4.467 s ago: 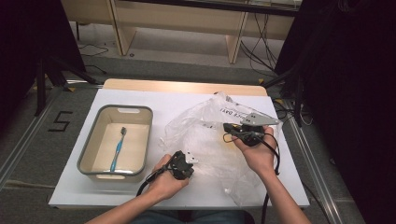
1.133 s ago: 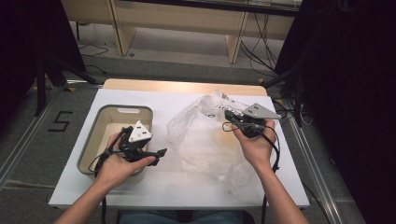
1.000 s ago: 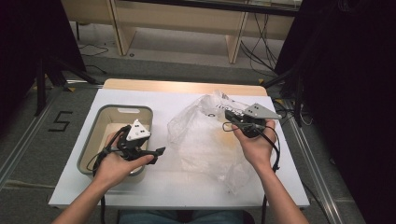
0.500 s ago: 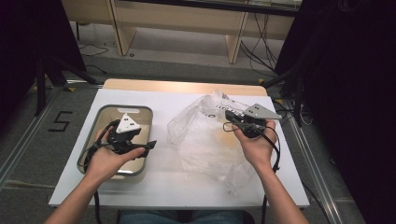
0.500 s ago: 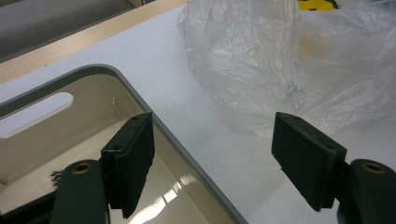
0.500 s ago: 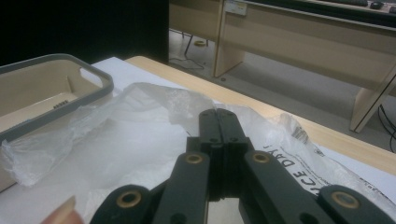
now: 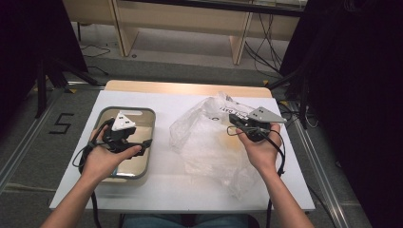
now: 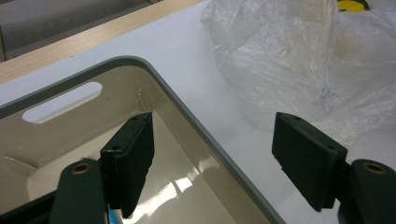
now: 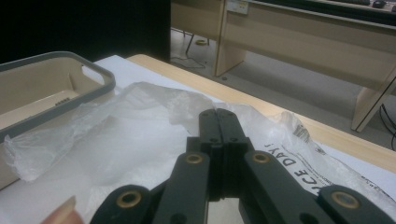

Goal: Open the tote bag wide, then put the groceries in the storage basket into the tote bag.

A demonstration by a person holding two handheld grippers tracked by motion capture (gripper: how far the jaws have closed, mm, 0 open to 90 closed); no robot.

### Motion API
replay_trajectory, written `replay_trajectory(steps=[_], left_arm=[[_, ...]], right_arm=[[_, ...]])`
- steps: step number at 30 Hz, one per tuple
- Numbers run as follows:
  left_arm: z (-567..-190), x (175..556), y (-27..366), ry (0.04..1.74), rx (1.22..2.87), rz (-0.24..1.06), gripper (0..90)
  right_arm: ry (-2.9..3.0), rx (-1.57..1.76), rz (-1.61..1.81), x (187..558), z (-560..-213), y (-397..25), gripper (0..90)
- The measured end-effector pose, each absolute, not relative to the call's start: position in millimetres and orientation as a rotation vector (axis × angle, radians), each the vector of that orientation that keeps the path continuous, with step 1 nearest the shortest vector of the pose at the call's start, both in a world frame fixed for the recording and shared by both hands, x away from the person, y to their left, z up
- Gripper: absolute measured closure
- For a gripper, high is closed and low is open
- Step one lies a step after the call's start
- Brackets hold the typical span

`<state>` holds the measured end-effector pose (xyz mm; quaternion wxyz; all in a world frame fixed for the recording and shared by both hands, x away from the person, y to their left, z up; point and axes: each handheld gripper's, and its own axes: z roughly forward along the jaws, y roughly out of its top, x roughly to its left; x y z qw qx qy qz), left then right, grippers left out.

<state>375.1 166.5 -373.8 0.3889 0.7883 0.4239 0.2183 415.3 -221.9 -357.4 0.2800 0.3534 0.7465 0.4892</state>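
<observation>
left gripper (image 7: 142,142) jaws spread over tray (image 7: 149,137) rim at 9 o'clock; should be lowered squarely inside. right gripper (image 7: 234,119) jaws pressed together on plastic bag (image 7: 209,142) edge, 3 o'clock; grip is to be held steady.

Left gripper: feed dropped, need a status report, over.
Left gripper open over tray edge. Right gripper shut on plastic bag. Nothing in the way.

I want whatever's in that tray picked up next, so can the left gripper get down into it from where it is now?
Probably yes: the left gripper hovers open over the tray, whose top is uncovered.
</observation>
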Motion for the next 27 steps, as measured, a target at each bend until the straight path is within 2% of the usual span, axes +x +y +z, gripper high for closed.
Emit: replay_trajectory(steps=[27], left_arm=[[-376.1, 382.7, 181.4, 1.147, 1.991, 0.557, 29.4]], right_arm=[[1.996, 0.955, 1.316, 415.0, -356.1, -222.6, 90.0]])
